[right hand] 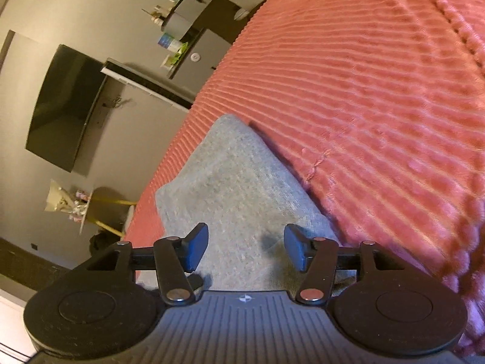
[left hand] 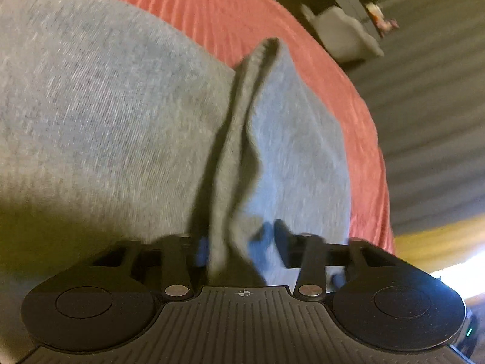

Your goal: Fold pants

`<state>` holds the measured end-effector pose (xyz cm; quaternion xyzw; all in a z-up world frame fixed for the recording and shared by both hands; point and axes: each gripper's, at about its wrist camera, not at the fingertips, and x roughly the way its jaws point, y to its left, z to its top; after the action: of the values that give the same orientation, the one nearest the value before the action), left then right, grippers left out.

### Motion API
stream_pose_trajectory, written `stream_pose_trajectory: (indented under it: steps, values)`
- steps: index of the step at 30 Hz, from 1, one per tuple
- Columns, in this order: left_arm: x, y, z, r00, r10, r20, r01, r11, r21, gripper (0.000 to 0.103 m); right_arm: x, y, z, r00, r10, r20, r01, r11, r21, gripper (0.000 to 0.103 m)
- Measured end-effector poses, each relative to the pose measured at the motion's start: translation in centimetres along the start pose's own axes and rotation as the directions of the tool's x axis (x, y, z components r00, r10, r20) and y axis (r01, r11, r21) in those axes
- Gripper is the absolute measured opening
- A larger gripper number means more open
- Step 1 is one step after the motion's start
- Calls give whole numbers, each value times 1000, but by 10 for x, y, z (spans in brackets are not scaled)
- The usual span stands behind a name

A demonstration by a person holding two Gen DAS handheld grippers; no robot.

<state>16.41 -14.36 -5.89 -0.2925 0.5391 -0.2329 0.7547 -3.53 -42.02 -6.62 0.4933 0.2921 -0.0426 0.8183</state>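
**On the bed: pants partly folded, one edge pinched**

On the red bed cover (left hand: 212, 3) the grey pants (left hand: 106, 115) are spread, and they lie close to the edge of the bed. Beyond this edge the floor (left hand: 424, 106) is seen in the left wrist view.

A raised ridge of grey cloth is gripped by the left hand-held gripper (left hand: 239, 248). Its jaws are pressed together on this fold, and the cloth is drawn up from the flat part into a standing crease that runs away from the camera. The picture is blurred, so the exact layer that is held cannot be told.

The right hand-held gripper (right hand: 245, 248) is spread. Nothing is pinched between its blue pads (right hand: 198, 250); only the flat cloth of the pants (right hand: 230, 188) is seen under the gap. In this view a narrow end of the garment is shown, with a rounded corner near the edge of the bed, and it lies smooth.

It is judged that the task is under way and not finished. The part under the right gripper looks already laid down in layers, though the number of layers cannot be told. The part held by the left gripper is not yet flat. What is probably left: this lifted edge must be carried over and put down, and the bundle must be smoothed.
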Motion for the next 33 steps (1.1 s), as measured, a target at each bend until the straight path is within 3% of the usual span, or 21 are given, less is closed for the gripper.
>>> stream_pose_trajectory:
  steps: [2,8,13,17,20,23,25,28,32,33]
  values:
    - [3,-1,-2,1000,2,4,-2,1000,-8,18,4,-3,1,1000,22,-11,-22,1000,10,56]
    - [-29,-23,-24,990,9,143,-32,986,163,16,8,-12,4,992,119,-30,-116,989,96,59]
    - [-72,-16,-42,964,119,240,-176,956,235,15,5,-9,5,989,147,-34,-143,986,86,59]
    - [-89,-3,-57,927,229,298,-312,911,270,16,14,8,2,993,84,-86,-85,996,-14,59]
    - [-90,9,-50,941,215,261,-275,935,222,21,19,19,-2,995,32,-97,-41,995,-88,53]
    - [-91,13,-36,932,216,290,-274,945,176,35,23,26,-5,995,-5,-97,-7,992,-124,37]
    - [-90,14,-25,925,211,316,-270,950,155,54,26,27,-6,995,-13,-104,0,992,-123,36]
    - [-82,18,-1,923,209,324,-256,960,112,54,30,28,-7,995,-21,-103,8,993,-121,33]
    - [-67,19,20,945,179,275,-213,972,100,50,33,27,-8,994,-33,-101,19,990,-142,32]
    - [-64,18,24,952,157,264,-189,977,100,38,34,27,-9,994,-37,-101,22,989,-145,32]
